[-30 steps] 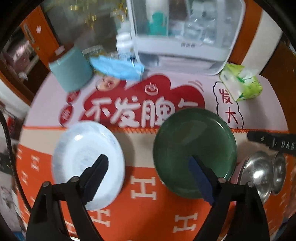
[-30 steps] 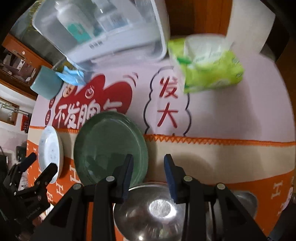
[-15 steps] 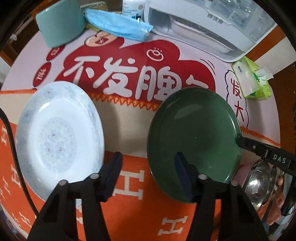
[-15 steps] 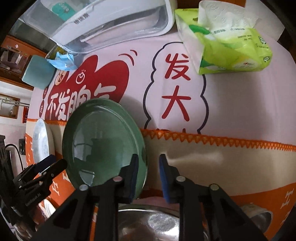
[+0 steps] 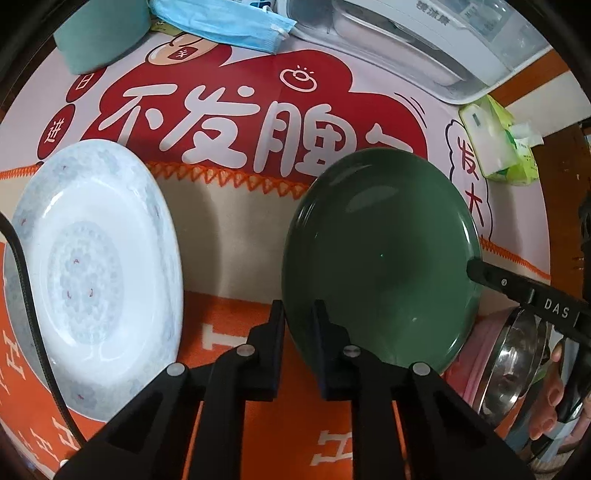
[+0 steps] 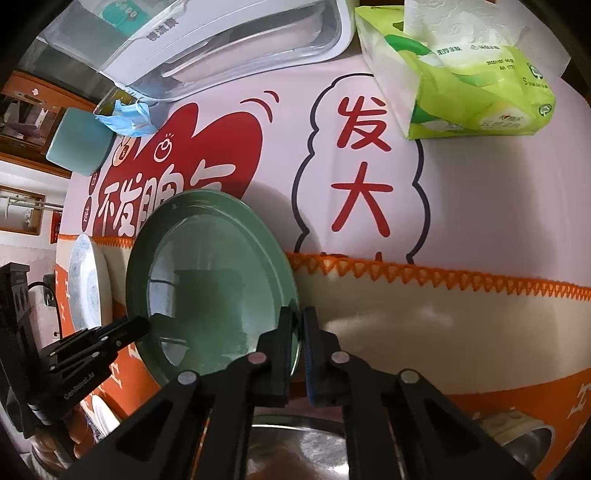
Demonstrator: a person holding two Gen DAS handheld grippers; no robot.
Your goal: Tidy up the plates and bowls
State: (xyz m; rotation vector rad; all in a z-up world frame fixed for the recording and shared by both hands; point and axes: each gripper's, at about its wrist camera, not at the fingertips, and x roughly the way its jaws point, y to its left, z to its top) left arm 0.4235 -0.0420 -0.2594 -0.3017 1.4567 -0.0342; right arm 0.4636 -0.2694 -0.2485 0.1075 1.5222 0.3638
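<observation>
Both grippers clamp the green plate (image 5: 380, 258) from opp. sides, jaws just closed in on it. Left gripper (image 5: 298, 317): fingers (image 5: 275, 332) shut on the plate's left rim, one finger outside on the orange cloth side, the other over the plate's inner face. Right gripper (image 6: 298, 328): fingers (image 6: 314, 339) pinch the plate's right rim, rim edge sandwiched betw. the pads.

Plate lies on the tabletop (image 6: 443, 317) w/ its printed cloth, roughly mid-way along the near edge, straddling the beige and orange bands. White plate (image 5: 96, 273) sits apart to its left, near the tabletop's left edge, not touching. Steel bowls (image 5: 517, 362) just beside the green plate toward the near right corner. Far edge: white rack (image 6: 229, 44), tissue pack (image 6: 469, 81), blue mask (image 5: 221, 22), teal cup (image 5: 99, 37).
</observation>
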